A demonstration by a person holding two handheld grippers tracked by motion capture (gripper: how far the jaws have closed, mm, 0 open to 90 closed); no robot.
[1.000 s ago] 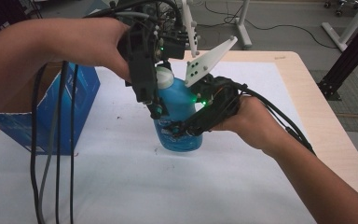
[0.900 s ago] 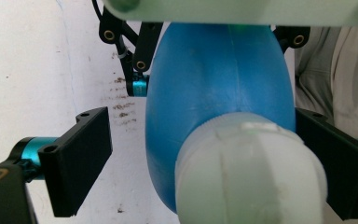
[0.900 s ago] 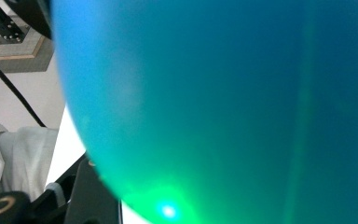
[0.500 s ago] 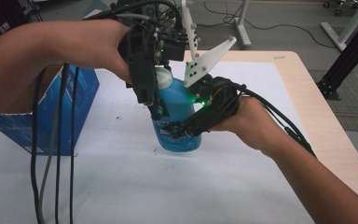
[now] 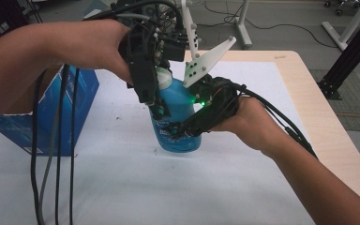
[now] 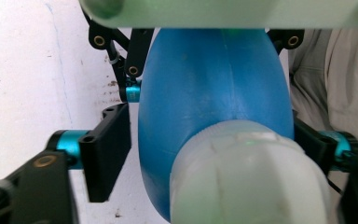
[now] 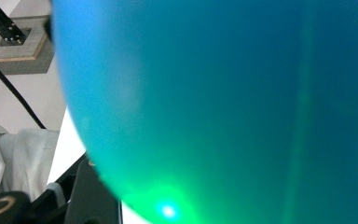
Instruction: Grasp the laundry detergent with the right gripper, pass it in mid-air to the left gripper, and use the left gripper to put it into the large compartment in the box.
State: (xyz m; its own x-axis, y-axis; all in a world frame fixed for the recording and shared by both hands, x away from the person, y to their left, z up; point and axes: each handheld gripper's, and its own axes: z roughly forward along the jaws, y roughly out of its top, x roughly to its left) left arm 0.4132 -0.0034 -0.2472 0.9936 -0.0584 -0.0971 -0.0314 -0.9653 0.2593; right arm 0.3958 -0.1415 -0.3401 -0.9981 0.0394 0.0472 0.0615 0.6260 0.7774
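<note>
A blue bottle (image 5: 180, 105) with a white cap (image 5: 165, 78) stands on the white sheet. My right gripper (image 5: 180, 132) comes in from the right and is shut on the bottle's lower body; in the right gripper view the blue bottle (image 7: 214, 102) sits close up against one black finger (image 7: 93, 196). My left gripper (image 5: 161, 108) points down over the top. Its jaws have just been closing, with the cap (image 6: 247, 177) and the bottle's shoulder (image 6: 205, 93) between them. A thin gap still shows beside the left finger (image 6: 107, 154).
A blue cardboard box (image 5: 77, 101) stands at the left of the white sheet (image 5: 168, 192). Black cables (image 5: 56, 164) hang from the left hand in front of it. The wooden table edge (image 5: 328, 122) runs down the right. Stand legs (image 5: 243, 28) rise behind the table.
The left gripper's jaws have drawn closer together around the bottle's top. Both hands and the bottle have kept their places.
</note>
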